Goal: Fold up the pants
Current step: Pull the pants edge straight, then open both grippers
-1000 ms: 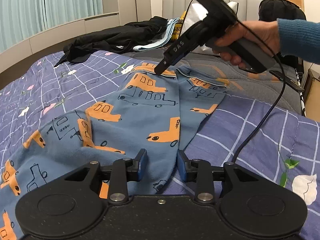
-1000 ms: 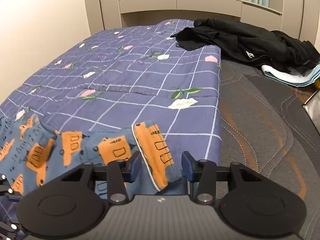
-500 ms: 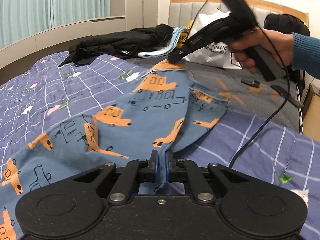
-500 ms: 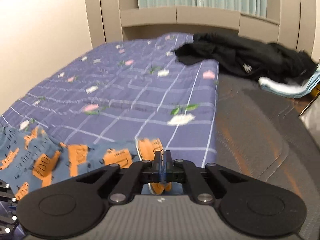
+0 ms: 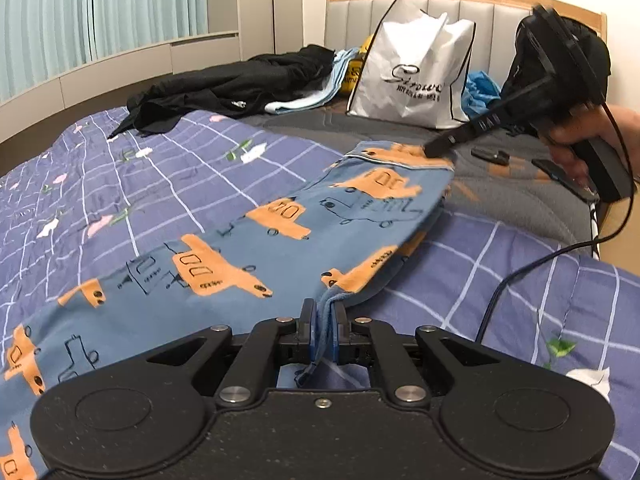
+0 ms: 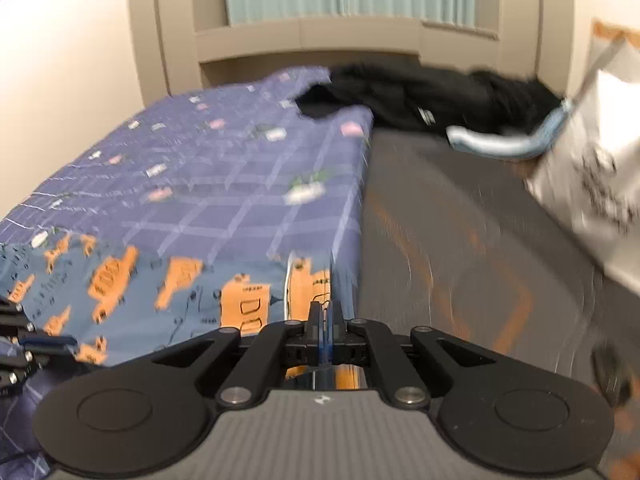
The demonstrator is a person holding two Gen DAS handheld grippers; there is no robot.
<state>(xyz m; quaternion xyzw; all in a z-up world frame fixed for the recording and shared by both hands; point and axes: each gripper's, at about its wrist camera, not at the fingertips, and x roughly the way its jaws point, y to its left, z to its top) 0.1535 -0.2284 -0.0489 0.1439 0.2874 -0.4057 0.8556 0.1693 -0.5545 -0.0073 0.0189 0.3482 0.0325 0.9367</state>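
The blue pants (image 5: 248, 248) with orange truck prints lie stretched across the purple checked quilt (image 5: 132, 184). My left gripper (image 5: 323, 332) is shut on the pants' near edge, with cloth bunched between its pads. My right gripper (image 5: 434, 150) is shut on the far cuff end, and it holds it taut over the grey mattress. In the right wrist view the gripper (image 6: 325, 334) pinches the orange-printed cuff (image 6: 308, 284), and the pants (image 6: 132, 280) run off to the left. That view is motion-blurred.
A white shopping bag (image 5: 416, 68) stands against the headboard (image 5: 460, 0). A black jacket (image 5: 240, 84) and light blue cloth (image 5: 320, 92) lie at the bed's far side. Small dark items (image 5: 490, 155) lie on the grey mattress (image 5: 520, 200). A black cable (image 5: 516, 280) crosses the quilt at right.
Both grippers closed from open onto the pants. The right gripper then pulled its cuff end rightward toward the headboard, so the upper leg was drawn straight over the lower one.
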